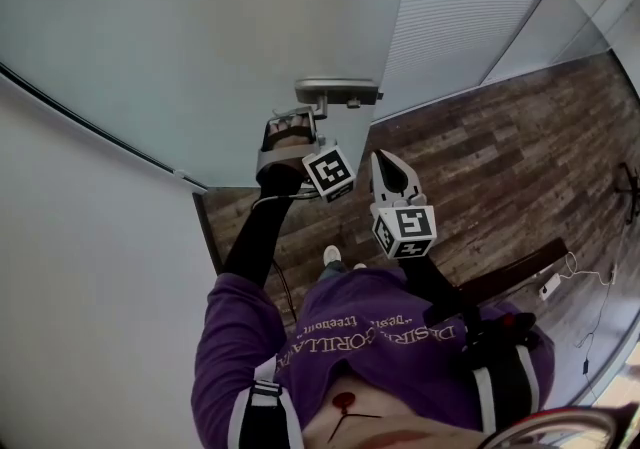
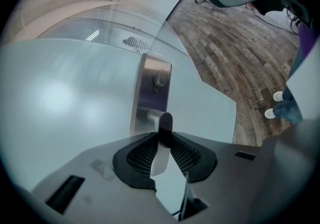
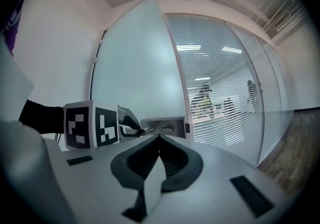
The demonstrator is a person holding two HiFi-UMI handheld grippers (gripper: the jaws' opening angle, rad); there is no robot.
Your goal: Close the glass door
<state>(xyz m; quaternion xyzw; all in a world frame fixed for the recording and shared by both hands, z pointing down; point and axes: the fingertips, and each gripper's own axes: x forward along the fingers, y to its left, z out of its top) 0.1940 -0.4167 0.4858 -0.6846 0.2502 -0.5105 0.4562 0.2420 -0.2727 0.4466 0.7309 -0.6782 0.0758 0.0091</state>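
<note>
Head view:
- The left gripper point(image 1: 298, 125) covers the near part of the door handle point(image 1: 345, 92). Its tips can't be told apart from the metal.
- The glass door point(image 1: 200, 37) runs off the top and left edges.
- One white shoe point(image 1: 332, 255) shows; the other is mostly under the purple shirt point(image 1: 370, 327).
- A black stand point(image 1: 628, 187) at the far right edge is cut off and too small to identify.

Left gripper view:
- The door handle's free end is buried between the pads point(image 2: 142, 155).

Right gripper view:
- Figures point(image 3: 205, 99) behind the blinds point(image 3: 225, 68) are small, barred and indistinct.
</note>
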